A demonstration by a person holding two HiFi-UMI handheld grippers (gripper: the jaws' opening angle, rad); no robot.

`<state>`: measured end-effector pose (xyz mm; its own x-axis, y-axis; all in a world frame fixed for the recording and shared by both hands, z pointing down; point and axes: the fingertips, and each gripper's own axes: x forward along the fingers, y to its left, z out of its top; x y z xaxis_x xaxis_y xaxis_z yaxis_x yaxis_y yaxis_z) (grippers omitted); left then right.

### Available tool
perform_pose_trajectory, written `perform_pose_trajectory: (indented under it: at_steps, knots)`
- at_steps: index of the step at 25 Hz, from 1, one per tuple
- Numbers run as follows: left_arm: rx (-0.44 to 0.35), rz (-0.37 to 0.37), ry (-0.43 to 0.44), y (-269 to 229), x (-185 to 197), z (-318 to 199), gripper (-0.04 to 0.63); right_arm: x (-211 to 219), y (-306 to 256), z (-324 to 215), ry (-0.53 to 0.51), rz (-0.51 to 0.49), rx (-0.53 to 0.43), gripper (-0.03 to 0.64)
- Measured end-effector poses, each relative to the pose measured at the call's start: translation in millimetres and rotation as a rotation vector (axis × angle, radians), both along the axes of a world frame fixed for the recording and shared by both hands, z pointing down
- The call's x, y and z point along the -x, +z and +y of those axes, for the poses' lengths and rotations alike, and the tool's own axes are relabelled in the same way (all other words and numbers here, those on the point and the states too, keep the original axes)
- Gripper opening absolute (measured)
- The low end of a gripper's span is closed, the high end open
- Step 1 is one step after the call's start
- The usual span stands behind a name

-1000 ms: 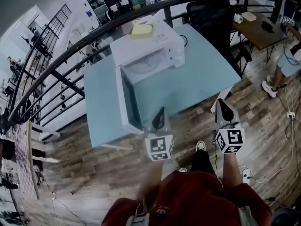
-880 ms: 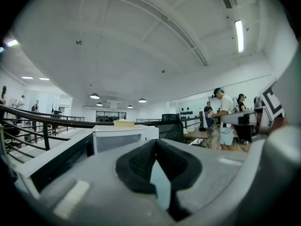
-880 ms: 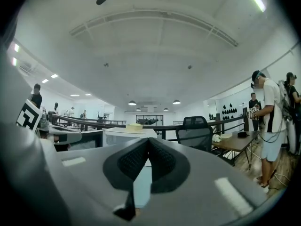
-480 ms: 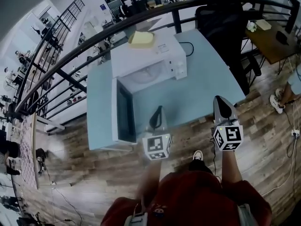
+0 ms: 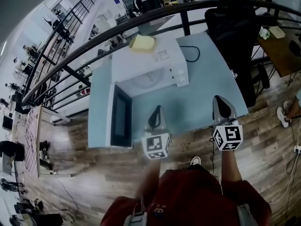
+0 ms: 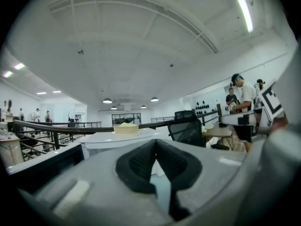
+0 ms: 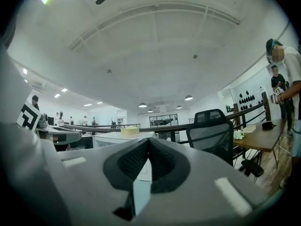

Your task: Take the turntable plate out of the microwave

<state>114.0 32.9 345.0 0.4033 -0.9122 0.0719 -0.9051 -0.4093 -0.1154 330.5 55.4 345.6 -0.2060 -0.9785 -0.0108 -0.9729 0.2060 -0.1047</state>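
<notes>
Head view: the turntable plate (image 5: pixel 146 80) is in its place inside the microwave (image 5: pixel 151 60), a pale round shape on the cavity floor, ahead of both my tools and well apart from them. So the task proper has not begun. What is done, as far as I can see, is the door (image 5: pixel 120 122): it stands swung fully open, just to the left of my left gripper (image 5: pixel 158 110). Reaching in, taking hold of the plate and lifting it out are all left.

My left gripper has its jaws pressed together with nothing between them, and my right gripper (image 5: pixel 219 101) is the same, closed and empty; I judge both must open before either can take the plate.

Compared with a second ago, the table (image 5: pixel 207 86) and microwave sit closer to me: my gripper tips, then short of the table's near edge above the floor, now reach over that edge.
</notes>
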Motion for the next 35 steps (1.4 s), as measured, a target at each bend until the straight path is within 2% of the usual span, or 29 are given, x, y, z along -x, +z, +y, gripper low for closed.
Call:
perform_pose_trajectory:
  at_steps: [5, 11, 22, 27, 35]
  knots:
    - [-0.004, -0.007, -0.054, -8.4, -5.6, -6.6, -0.002, -6.8, -6.5, -18.4, -0.054, -0.013, -0.003, -0.002]
    - [-0.004, -0.015, -0.127, -7.4, 12.1, -19.4, -0.002, 15.8, -0.4, -47.9, -0.147, -0.013, 0.012, -0.002]
    - [0.01, 0.01, -0.209, 7.7, 70.2, -65.1, -0.002, 82.7, -0.4, -110.6, -0.263, 0.049, 0.0, -0.002]
    - [-0.005, -0.004, -0.23, 4.1, 103.9, -99.7, -0.002, 116.4, -7.5, -150.2, -0.287, 0.069, -0.019, -0.002]
    - [-0.034, 0.015, -0.24, -2.9, 150.9, -158.4, -0.002, 166.4, -19.3, -207.4, -0.309, 0.102, -0.037, -0.001]
